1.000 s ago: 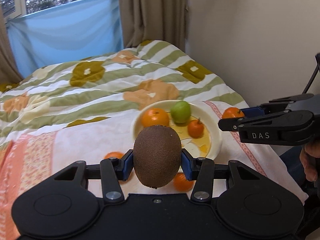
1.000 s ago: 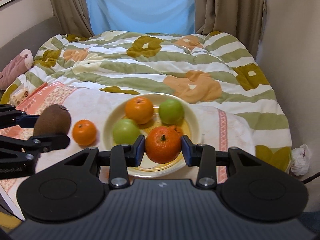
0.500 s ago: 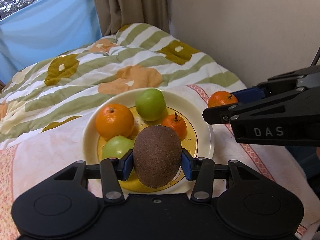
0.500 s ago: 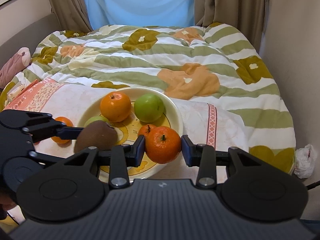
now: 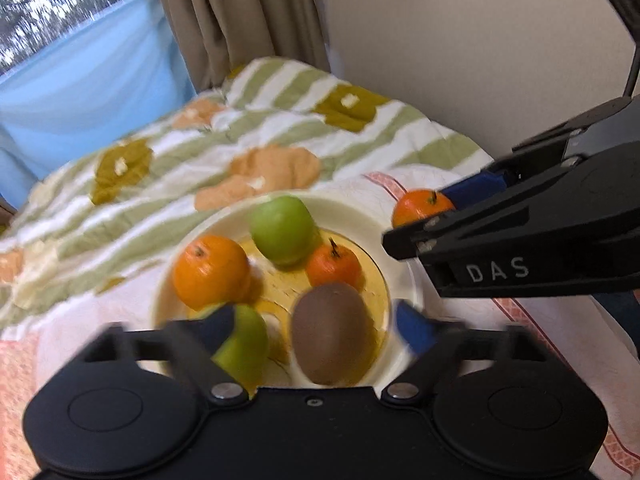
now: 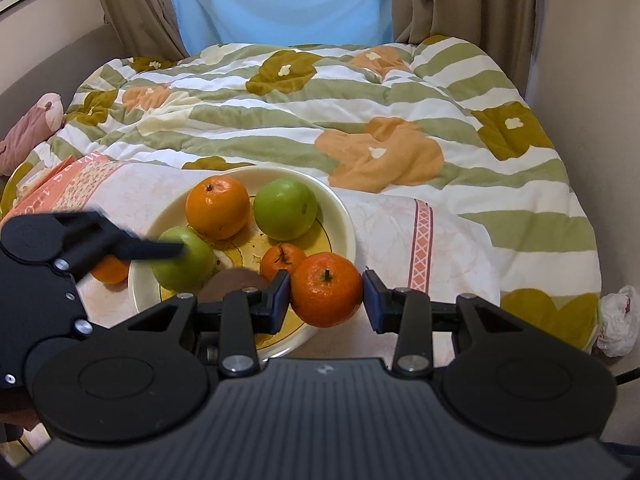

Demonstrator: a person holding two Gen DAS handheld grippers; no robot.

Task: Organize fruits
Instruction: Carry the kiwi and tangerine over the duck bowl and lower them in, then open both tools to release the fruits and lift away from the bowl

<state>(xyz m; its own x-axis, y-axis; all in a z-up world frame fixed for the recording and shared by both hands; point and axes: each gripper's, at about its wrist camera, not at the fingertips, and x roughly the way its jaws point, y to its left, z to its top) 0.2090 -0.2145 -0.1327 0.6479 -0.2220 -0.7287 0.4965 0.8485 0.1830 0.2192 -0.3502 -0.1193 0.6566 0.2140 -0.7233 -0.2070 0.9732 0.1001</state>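
The left gripper point(image 5: 316, 326) is hovering low over the plate point(image 5: 362, 216), its jaws spread wide, gripping nothing. The kiwi point(image 5: 330, 338) is lying on the plate between them, touching neither pad. The right gripper point(image 6: 326, 298) is reaching in beside the plate's rim, fingers closed around a tangerine point(image 6: 326, 289) above the cloth point(image 6: 394, 240).

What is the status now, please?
Left gripper open, kiwi lying on plate. Right gripper shut on mandarin, beside plate rim. Nothing blocking.
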